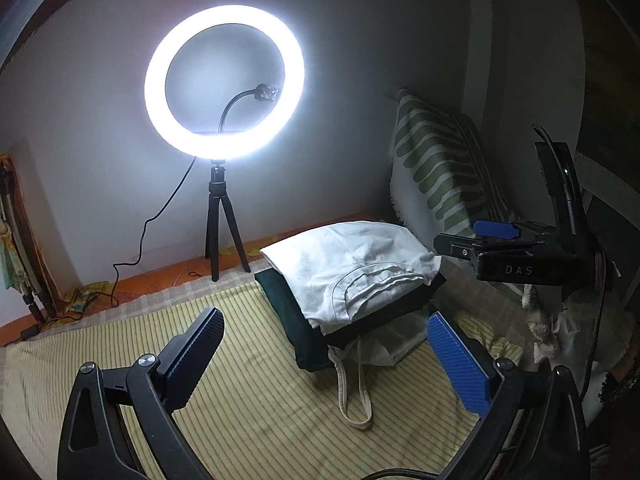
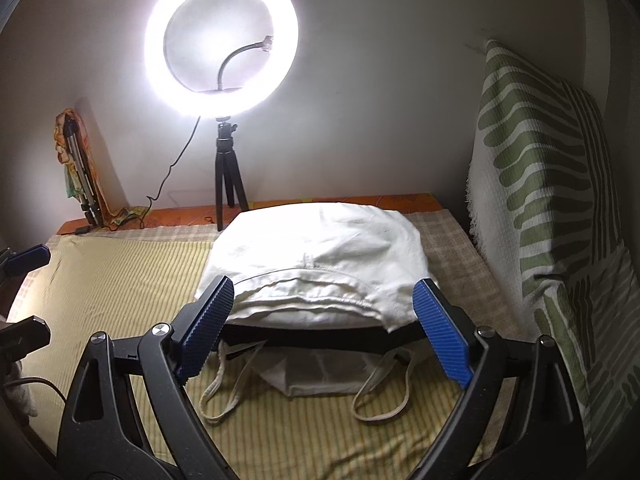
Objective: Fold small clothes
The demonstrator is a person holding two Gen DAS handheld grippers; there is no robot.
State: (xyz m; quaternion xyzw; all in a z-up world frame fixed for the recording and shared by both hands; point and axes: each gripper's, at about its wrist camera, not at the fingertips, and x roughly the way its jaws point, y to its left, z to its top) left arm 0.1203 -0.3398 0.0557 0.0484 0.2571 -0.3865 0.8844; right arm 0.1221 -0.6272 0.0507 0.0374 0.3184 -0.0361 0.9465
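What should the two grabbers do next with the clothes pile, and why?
Probably pull both back from the stack. The left gripper and right gripper are open and empty, and the folded white garment already lies on the dark folded garment. No unfolded clothes show on the striped mat.

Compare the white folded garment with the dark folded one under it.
The white garment lies on top, fully exposed and rumpled, with a stitched hem showing; the dark garment sits beneath it, mostly covered, only its edges visible. White is pale cream; dark looks deep green-black. Both are folded and stacked on the striped sheet.
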